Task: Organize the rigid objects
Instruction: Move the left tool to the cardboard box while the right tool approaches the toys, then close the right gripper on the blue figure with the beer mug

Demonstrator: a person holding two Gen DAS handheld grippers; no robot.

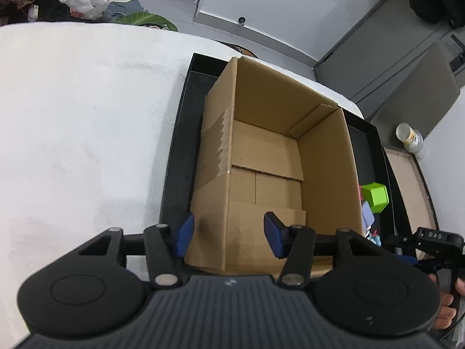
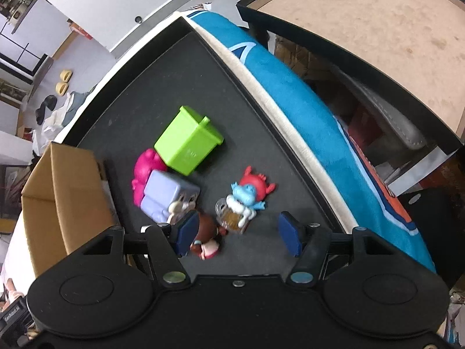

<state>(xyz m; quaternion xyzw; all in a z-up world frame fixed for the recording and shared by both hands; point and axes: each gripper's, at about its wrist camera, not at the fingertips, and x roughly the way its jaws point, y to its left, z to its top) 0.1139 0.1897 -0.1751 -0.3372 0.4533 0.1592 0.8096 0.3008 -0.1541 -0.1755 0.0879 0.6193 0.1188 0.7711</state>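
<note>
An open, empty cardboard box (image 1: 276,133) stands in a black tray (image 1: 180,160). My left gripper (image 1: 229,237) is open and straddles the box's near left wall, with one blue pad outside and one inside. In the right wrist view several toys lie on the black tray (image 2: 174,72) beside the cardboard box (image 2: 58,192): a green cube bin (image 2: 189,142), a pink toy (image 2: 145,171), a lavender block toy (image 2: 168,195), a blue-and-red figurine (image 2: 247,195) and a brown-haired doll (image 2: 207,238). My right gripper (image 2: 238,235) is open low over them. The doll lies against its left pad.
The tray rests on a white-covered table (image 1: 72,131). A blue blanket (image 2: 305,122) borders the tray's right side, with a brown-topped black table (image 2: 377,14) beyond it. A can (image 1: 408,138) and floor clutter lie past the table. A hand (image 1: 447,308) shows at the lower right.
</note>
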